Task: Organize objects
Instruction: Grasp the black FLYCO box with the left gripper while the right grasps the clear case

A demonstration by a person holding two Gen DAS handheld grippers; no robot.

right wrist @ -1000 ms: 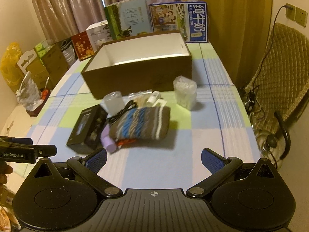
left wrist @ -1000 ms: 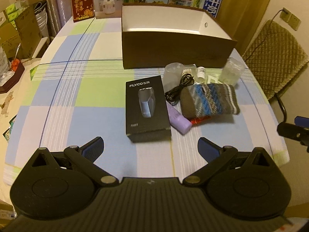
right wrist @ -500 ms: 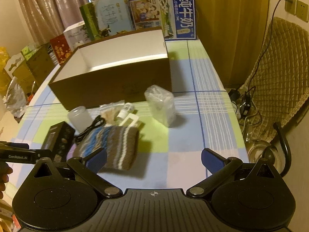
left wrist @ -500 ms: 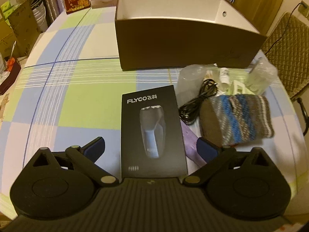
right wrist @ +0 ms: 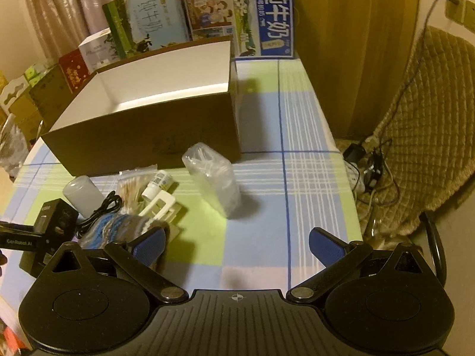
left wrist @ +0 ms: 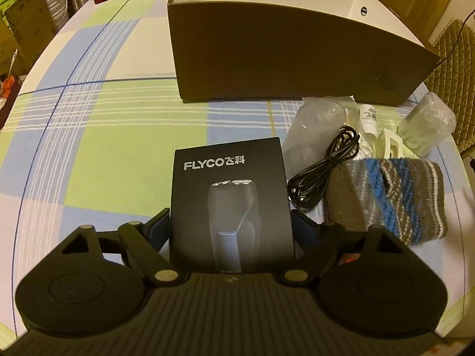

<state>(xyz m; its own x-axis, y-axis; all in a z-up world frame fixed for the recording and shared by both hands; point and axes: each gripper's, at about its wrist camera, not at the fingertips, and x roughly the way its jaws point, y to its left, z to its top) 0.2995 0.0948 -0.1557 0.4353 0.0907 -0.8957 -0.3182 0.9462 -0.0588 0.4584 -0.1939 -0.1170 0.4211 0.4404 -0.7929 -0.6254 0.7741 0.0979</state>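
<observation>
A black FLYCO shaver box lies on the checked tablecloth, and my left gripper is shut on it, a blue pad against each long side. To its right lie a black cable, a frosted cup, a small white bottle, a white clip, a clear bag of swabs and a striped knit pouch. Behind them stands the open brown box, empty inside. My right gripper hangs open over bare cloth, right of the pouch and in front of the clear bag.
Milk cartons and smaller boxes line the table's far edge behind the brown box. A quilted chair with cables stands off the right edge. Cardboard boxes sit beyond the left edge.
My left gripper came forward and down over the shaver box and its fingers narrowed onto it. The right gripper moved forward and to the right, nearer the clear bag, and stayed open.
</observation>
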